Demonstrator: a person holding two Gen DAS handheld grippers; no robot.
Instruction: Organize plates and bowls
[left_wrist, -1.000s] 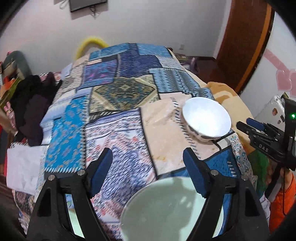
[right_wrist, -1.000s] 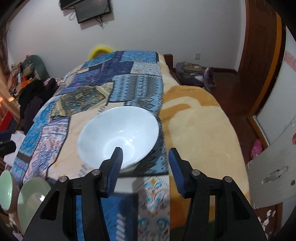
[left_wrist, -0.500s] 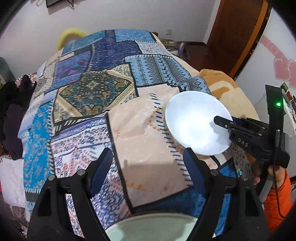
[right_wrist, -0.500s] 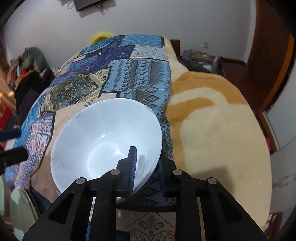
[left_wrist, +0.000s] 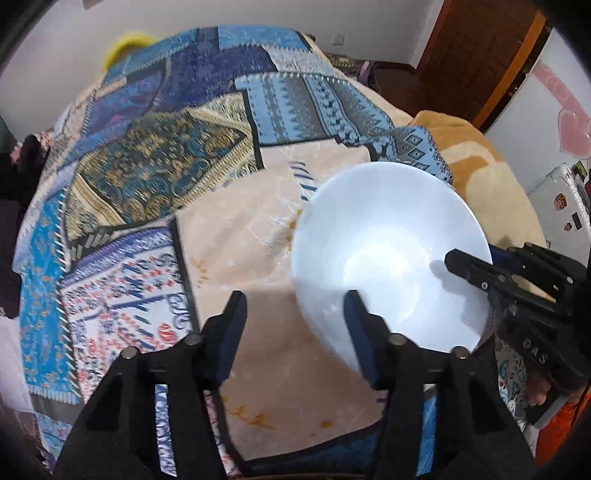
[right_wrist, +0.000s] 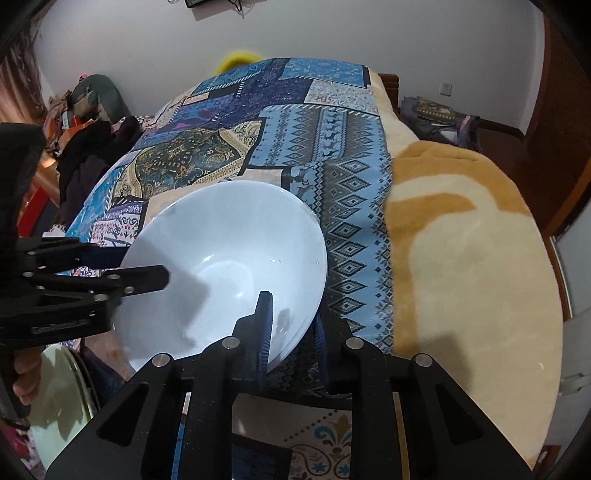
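Clamping the near rim of the white bowl (right_wrist: 225, 266) at about 5 o'clock, the right gripper (right_wrist: 291, 332) has one pad inside and one outside the wall. The bowl sits on the patchwork blanket (left_wrist: 155, 177), w/ a pale green plate (right_wrist: 55, 398) at 8 o'clock in the right view. The left gripper (left_wrist: 293, 325) has just been closing; its jaws straddle the bowl's left rim but stay apart, not pressing.

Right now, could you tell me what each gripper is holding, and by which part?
The right gripper pinches the white bowl by its near rim. The left gripper holds nothing; its jaws have just been closing.
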